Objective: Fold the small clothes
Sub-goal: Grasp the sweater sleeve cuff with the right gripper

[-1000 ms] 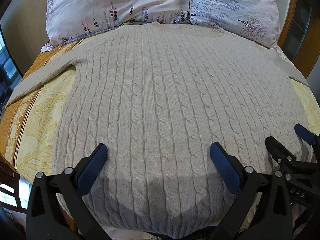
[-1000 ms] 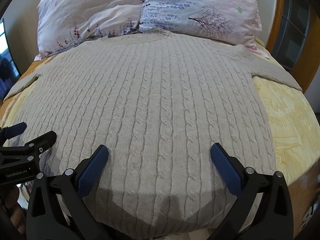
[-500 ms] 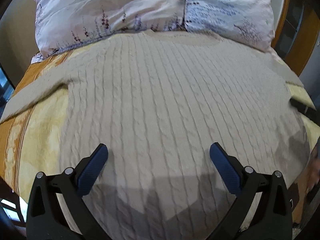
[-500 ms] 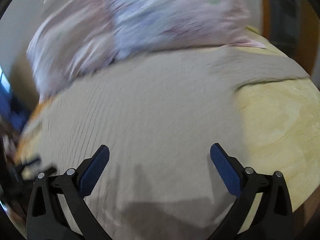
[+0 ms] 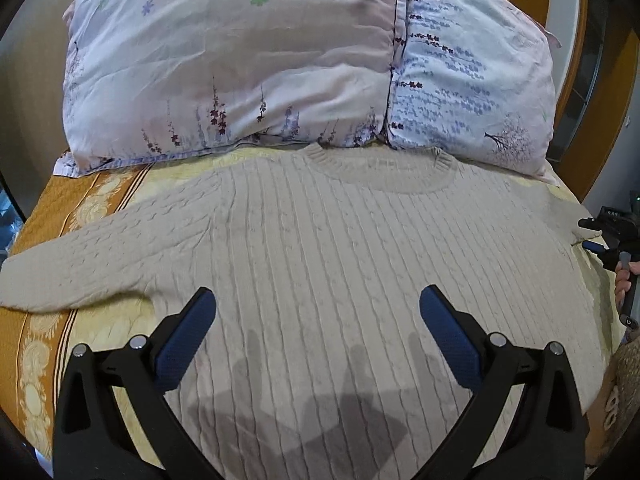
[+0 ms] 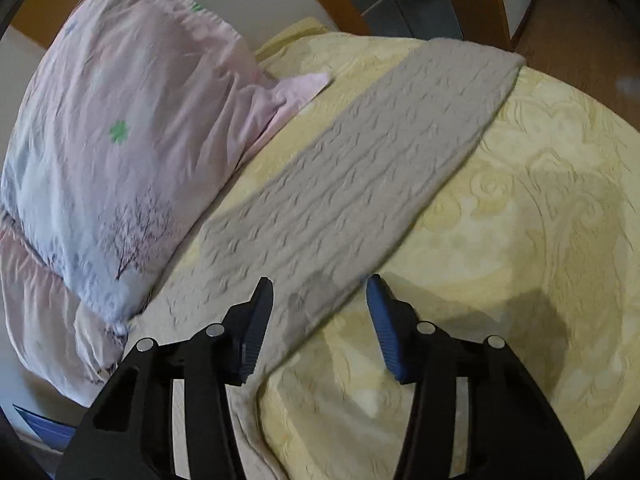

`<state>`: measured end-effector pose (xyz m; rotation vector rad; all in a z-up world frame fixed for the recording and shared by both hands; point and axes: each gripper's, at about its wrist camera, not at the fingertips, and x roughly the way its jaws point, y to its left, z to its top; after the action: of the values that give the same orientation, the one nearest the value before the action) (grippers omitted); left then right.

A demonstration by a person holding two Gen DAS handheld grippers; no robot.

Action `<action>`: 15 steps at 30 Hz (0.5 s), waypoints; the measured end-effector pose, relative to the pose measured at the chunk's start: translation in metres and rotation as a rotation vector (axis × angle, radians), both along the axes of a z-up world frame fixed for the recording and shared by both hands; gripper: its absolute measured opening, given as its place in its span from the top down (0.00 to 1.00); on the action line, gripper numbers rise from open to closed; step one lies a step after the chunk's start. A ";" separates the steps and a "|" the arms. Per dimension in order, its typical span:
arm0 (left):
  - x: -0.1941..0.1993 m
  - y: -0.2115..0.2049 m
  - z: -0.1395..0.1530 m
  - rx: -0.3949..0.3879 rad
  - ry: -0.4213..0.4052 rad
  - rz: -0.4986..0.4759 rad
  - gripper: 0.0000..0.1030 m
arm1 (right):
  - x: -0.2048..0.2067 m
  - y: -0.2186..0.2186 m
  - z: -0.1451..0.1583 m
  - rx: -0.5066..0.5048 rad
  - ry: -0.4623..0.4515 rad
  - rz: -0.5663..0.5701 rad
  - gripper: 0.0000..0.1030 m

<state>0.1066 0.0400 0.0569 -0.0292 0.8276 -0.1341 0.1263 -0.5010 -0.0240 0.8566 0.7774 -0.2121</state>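
Note:
A beige cable-knit sweater [image 5: 340, 248] lies flat on the bed, its neck toward the pillows, its left sleeve [image 5: 88, 256] stretched out to the left. My left gripper [image 5: 318, 320] is open and empty above the sweater's lower body. My right gripper [image 6: 320, 304] is partly open over the base of the sweater's right sleeve [image 6: 360, 172], its jaws either side of the sleeve's near edge, holding nothing. The right gripper also shows at the far right edge of the left wrist view [image 5: 600, 236].
Two flowered pillows [image 5: 248, 64] lie across the head of the bed. The yellow patterned bedspread [image 6: 520, 240] has an orange border on the left [image 5: 44, 208]. A wooden bed frame and floor [image 6: 580, 20] lie past the sleeve's end.
Both grippers moved up the sweater toward the pillows. The right gripper swung out to the right sleeve and its jaws narrowed. The left gripper stayed open.

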 end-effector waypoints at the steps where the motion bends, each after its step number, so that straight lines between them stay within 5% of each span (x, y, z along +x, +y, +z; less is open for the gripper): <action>1: 0.004 0.001 0.000 -0.016 0.010 -0.003 0.02 | 0.001 -0.001 -0.001 0.009 -0.013 -0.006 0.50; 7: 0.022 0.007 -0.005 -0.125 0.047 -0.026 0.02 | 0.009 -0.030 -0.003 0.058 -0.038 -0.097 0.64; 15: 0.027 0.002 -0.003 -0.114 0.017 -0.050 0.02 | 0.010 -0.068 -0.008 0.085 -0.061 -0.228 0.74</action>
<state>0.1335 0.0424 0.0536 -0.1167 0.8373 -0.2285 0.1360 -0.5690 -0.0324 1.0287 0.6345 -0.3551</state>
